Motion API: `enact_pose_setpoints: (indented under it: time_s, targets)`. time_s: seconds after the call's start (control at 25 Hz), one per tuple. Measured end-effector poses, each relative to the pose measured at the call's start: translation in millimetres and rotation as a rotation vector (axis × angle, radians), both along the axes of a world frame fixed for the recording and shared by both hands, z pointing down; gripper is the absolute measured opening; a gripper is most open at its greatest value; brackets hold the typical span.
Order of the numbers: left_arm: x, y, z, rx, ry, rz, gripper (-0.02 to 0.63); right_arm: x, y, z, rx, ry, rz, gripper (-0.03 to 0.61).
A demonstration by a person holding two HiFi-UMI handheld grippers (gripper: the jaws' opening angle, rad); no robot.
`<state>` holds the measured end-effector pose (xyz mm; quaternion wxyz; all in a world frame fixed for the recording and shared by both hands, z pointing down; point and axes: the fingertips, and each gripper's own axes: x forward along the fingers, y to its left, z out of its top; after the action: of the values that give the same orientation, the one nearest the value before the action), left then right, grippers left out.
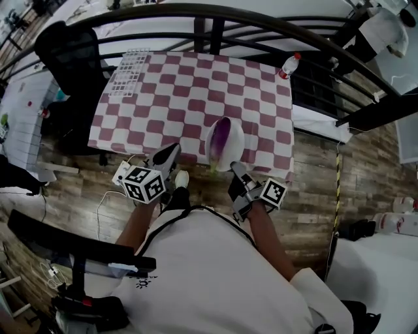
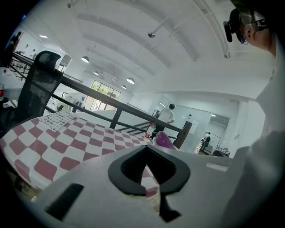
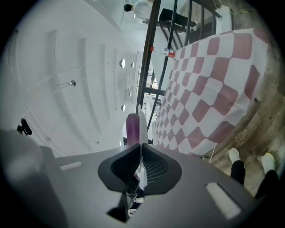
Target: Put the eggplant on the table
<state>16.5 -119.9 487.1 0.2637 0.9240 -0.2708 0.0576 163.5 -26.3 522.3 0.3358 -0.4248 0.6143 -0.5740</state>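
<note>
My right tongs (image 3: 140,151) were clamped on the rim of the white plate (image 3: 142,122). The eggplant (image 3: 132,129) lay on it, over the bench's (image 1: 170,98) near edge. My left tongs (image 2: 143,171) were closed on nothing. The plate seemed tilted, so I judged the eggplant could roll off onto the floor (image 1: 313,196).

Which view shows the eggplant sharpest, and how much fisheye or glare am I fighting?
Head view: eggplant on its plate is clearest, evenly lit, railing bowed by the lens. Left gripper view: strong fisheye, dark corners, eggplant small but crisp. Right gripper view: eggplant soft behind the edge-on plate, bright ceiling washed out.
</note>
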Motion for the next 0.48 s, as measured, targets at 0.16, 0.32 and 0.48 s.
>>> enact_pose_setpoints:
  time_s: [0.16,0.32,0.48]
  targets:
    - [5.0,-40.0,-0.2,-0.002,0.004,0.022,0.000,0.5,-35.3,-0.8,-0.002,0.004,0.020,0.021]
    - [8.1,-76.4,0.7,-0.011,0.007,0.044,0.000,-1.0,-70.5,-1.5,-0.002,0.010,0.030,0.021]
    - [5.9,-110.0,3.7,-0.022,0.002,0.068,0.000,-3.2,-103.8,-1.4,-0.007,0.009,0.052,0.021]
